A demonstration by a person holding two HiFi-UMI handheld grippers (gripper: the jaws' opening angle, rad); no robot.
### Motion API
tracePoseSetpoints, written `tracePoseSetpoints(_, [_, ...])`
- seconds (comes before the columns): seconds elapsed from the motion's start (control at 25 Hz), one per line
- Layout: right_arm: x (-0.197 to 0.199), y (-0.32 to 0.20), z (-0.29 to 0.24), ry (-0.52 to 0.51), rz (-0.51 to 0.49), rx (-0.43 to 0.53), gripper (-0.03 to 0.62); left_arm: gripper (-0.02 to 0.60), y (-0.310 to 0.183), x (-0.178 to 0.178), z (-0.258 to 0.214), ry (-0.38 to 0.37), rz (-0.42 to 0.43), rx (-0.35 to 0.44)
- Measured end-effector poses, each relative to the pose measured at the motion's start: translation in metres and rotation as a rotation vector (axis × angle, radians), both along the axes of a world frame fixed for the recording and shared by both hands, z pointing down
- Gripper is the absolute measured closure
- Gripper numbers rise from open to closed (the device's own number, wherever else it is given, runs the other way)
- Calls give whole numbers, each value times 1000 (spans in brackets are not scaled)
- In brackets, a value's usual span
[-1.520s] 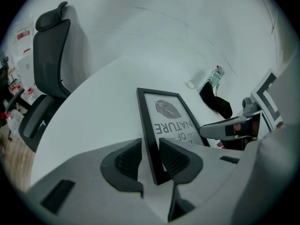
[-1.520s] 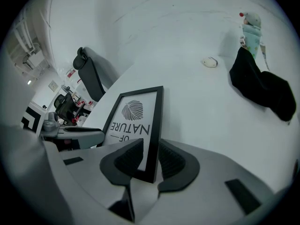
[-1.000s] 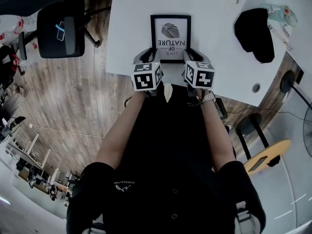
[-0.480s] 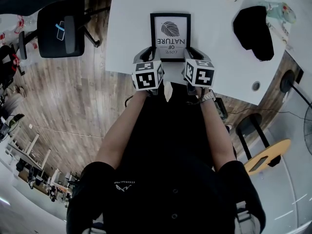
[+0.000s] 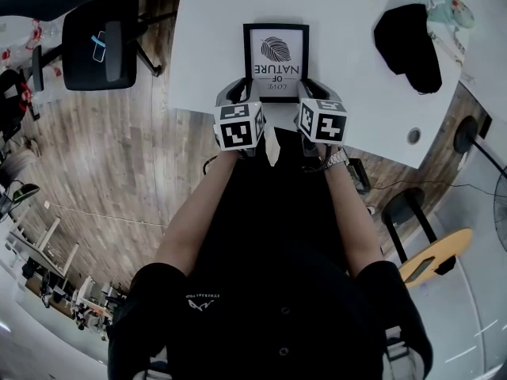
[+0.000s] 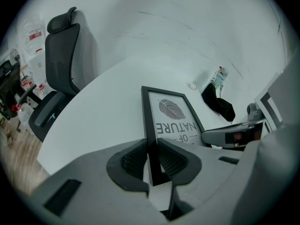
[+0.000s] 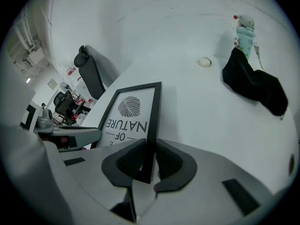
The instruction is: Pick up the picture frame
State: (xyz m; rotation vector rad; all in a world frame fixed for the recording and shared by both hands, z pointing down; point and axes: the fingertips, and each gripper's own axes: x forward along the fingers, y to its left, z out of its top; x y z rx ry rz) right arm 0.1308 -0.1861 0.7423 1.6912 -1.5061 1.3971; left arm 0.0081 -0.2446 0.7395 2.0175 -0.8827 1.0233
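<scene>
The picture frame (image 5: 276, 60) lies on the white worktop (image 5: 348, 22), close to the edge nearest the person. It has a black border. Its print shows a leaf above the words "OF NATURE", and these read upside down in the head view.

The left gripper (image 5: 236, 93) is at the frame's left side, at the corner nearest the person. In the left gripper view, its two dark ribbed pads press on either face of the frame's black left border (image 6: 149, 139), so the gripper (image 6: 151, 162) is clamped narrow on the frame.

The right gripper (image 5: 317, 92) mirrors it at the other near corner. Its jaws have just been closing. In the right gripper view they grip the frame's right border (image 7: 154, 121) between their pads, so this gripper (image 7: 147, 162) is also narrow on the frame. Each gripper view shows the other gripper across the print.

The views do not show whether the frame's near end has left the worktop.

A crumpled black cloth (image 5: 408, 46) lies on the worktop, well apart to the frame's right, and a small white object (image 7: 204, 61) lies beyond it. A black office chair (image 5: 99, 46) stands on the wooden floor (image 5: 119, 180) off the worktop's left side. The person wears a wristwatch (image 5: 337, 159) on the right wrist.
</scene>
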Motion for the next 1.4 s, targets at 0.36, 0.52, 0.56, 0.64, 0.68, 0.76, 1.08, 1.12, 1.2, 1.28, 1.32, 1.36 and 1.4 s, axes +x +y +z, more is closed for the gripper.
tracePoseSetpoints(0.36, [-4,38,-10,7,-25,25,526,508,41,-6,-11,13,-31,34])
tracePoseSetpoints(0.52, [-3,53,-18,18,-43,49,526,508,58,-6,-19,21,-44,67])
tracePoseSetpoints(0.56, [-3,56,-21,19,-45,56,526,508,62,-6,-22,24,-49,76])
tracePoseSetpoints(0.64, [-1,61,-27,18,-47,72,526,508,68,-5,-29,31,-60,96])
tracePoseSetpoints(0.68, [0,63,-30,18,-49,80,526,508,71,-4,-32,35,-64,106])
tracePoseSetpoints(0.76, [2,67,-37,22,-58,99,526,508,76,-2,-41,43,-74,127])
tracePoseSetpoints(1.08, [3,79,-71,60,-99,184,526,508,95,-4,-76,66,-127,221])
tracePoseSetpoints(1.12, [4,79,-75,62,-103,193,526,508,97,-4,-80,69,-133,231])
tracePoseSetpoints(1.2, [4,80,-84,65,-110,212,526,508,98,-4,-90,75,-143,251])
tracePoseSetpoints(1.28, [4,80,-93,69,-115,232,526,508,99,-4,-100,80,-151,275])
tracePoseSetpoints(1.32, [5,79,-98,71,-118,242,526,508,99,-3,-105,83,-154,287])
tracePoseSetpoints(1.36, [6,79,-103,73,-120,254,526,508,100,-3,-110,86,-157,298])
tracePoseSetpoints(1.4, [7,78,-108,75,-122,266,526,508,100,-2,-116,90,-159,310])
